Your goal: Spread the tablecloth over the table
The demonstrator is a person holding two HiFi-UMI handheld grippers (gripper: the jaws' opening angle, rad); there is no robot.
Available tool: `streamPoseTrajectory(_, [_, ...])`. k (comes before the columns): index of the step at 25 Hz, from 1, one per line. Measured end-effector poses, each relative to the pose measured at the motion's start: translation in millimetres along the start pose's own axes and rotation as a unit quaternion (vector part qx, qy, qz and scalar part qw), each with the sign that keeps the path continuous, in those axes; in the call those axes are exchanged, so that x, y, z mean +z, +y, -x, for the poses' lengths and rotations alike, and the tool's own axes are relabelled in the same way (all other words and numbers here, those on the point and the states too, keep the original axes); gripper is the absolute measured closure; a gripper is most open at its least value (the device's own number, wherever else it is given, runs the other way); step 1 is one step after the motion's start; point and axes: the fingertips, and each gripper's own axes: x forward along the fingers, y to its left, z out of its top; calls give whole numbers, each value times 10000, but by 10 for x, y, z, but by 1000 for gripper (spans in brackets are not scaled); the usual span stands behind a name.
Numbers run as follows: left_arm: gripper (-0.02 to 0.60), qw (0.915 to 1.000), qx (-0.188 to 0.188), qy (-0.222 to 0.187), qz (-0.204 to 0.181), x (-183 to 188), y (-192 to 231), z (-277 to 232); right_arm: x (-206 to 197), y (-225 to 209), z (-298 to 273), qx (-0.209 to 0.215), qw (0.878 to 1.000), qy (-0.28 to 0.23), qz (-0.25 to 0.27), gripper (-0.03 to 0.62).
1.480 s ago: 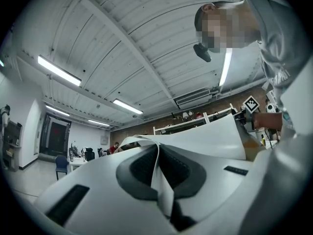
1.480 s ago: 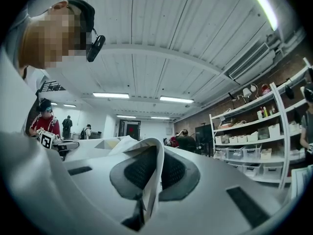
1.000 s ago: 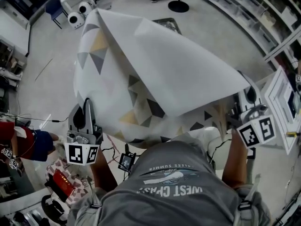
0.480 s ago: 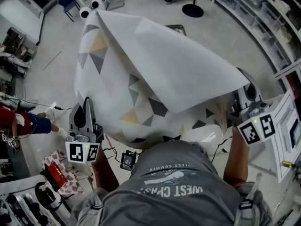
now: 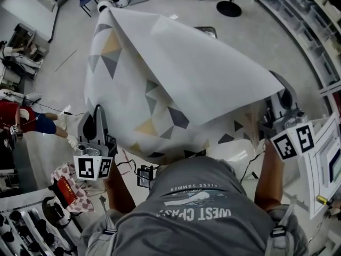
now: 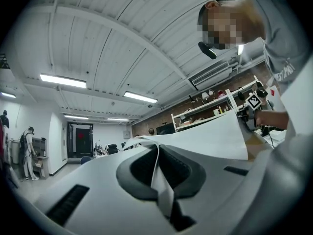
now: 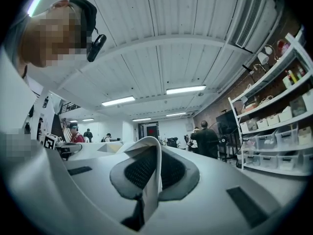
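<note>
The left claw (image 6: 159, 182) is pressed together on a thin fold of the cloth (image 5: 181, 73). The right claw (image 7: 148, 180) pinches another edge of the cloth the same way. The cloth, white with grey and yellow triangles, hangs raised between them above the floor (image 5: 58, 84), with its far part folded back over itself. Shelves (image 5: 301, 20) stand right of the cloth.

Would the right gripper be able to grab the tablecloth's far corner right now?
Probably not. The right gripper is shut on the near edge of the tablecloth, as is the left gripper, and the far corner lies across the whole raised sheet.
</note>
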Motion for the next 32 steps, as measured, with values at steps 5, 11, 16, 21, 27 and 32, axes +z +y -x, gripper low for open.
streamPoseTrajectory(5, [581, 9999, -136, 14, 13, -80, 159, -365, -51, -95, -234, -113, 9999, 36, 0, 580])
streamPoseTrajectory(11, [581, 9989, -456, -65, 87, -241, 384, -1011, -66, -248, -530, -470, 9988, 114, 77, 580])
streamPoseTrajectory(16, [581, 9974, -685, -107, 176, -427, 706, -1349, -149, -232, -837, -787, 9967, 164, 133, 580])
streamPoseTrajectory(21, [581, 9958, -877, -88, 244, -646, 1087, -1617, -289, -156, -1188, -1030, 9942, 265, 189, 580])
streamPoseTrajectory(27, [581, 9944, -1036, -54, 220, -875, 1434, -1882, -439, -95, -1540, -1251, 9913, 353, 214, 580])
streamPoseTrajectory(32, [581, 9944, -1014, 97, 271, -1107, 1628, -2090, -625, -188, -1825, -1276, 9901, 558, 158, 580])
